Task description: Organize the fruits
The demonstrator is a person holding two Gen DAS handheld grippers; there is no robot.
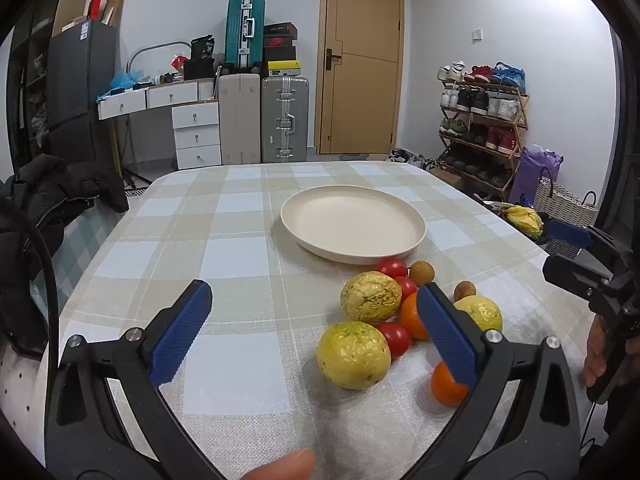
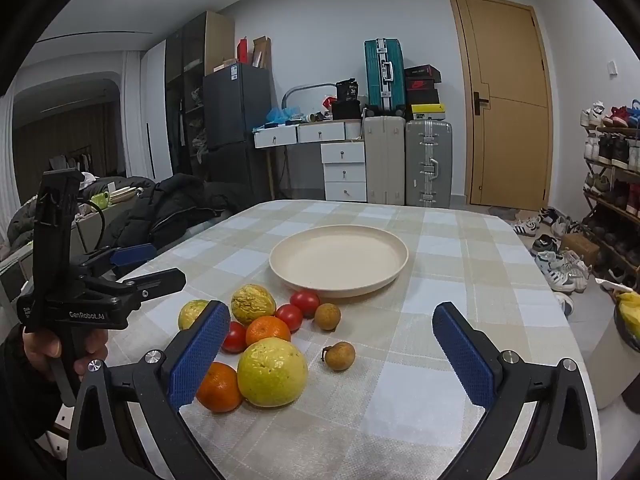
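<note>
A cream plate (image 1: 408,216) (image 2: 396,248) sits empty on the checked tablecloth. In front of it lies a cluster of fruit: three yellow-green guavas, the nearest in the left wrist view (image 1: 354,355) and in the right wrist view (image 2: 272,372), two oranges (image 2: 267,330) (image 2: 218,387), three red tomatoes (image 1: 394,268) (image 2: 305,302) and two brown longans (image 1: 422,273) (image 2: 339,355). My left gripper (image 1: 316,330) is open above the table, the nearest guava between its fingers. My right gripper (image 2: 332,342) is open, close behind the fruit. Each gripper shows at the edge of the other's view.
The table's far edge faces suitcases (image 1: 284,120), a white drawer desk (image 1: 196,128) and a wooden door (image 1: 360,60). A shoe rack (image 1: 480,120) stands at the right. A dark jacket (image 1: 48,192) lies over furniture at the table's left.
</note>
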